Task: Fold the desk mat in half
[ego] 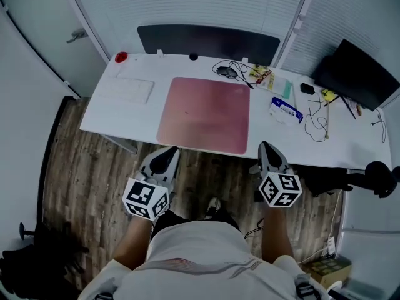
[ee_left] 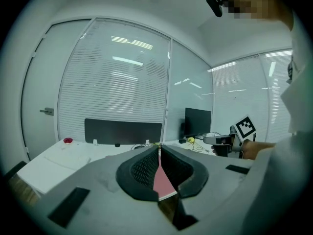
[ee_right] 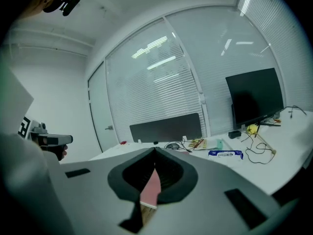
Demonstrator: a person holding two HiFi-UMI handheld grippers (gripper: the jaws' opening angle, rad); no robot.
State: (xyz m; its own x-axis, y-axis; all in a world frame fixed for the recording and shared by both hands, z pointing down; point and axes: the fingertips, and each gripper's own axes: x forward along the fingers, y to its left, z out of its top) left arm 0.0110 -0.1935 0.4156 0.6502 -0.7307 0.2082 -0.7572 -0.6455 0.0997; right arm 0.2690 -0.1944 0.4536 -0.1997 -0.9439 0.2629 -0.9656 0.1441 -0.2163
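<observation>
Pink rectangular desk mat (ego: 205, 114) lies flat on the white desk (ego: 112, 114) — your left gripper (ego: 169, 151) and right gripper (ego: 266, 146) hang just short of its near edge, both pinched together on nothing, so spread them, then take both near corners evenly.

White worktop (ego: 106, 114): red object (ego: 121, 57) upper left, cables (ego: 234, 69) top centre, black monitor (ego: 356, 74) upper right; wooden floor (ego: 81, 186) below.

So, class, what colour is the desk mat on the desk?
Dusty pink; the desk mat shows best in the head view.
</observation>
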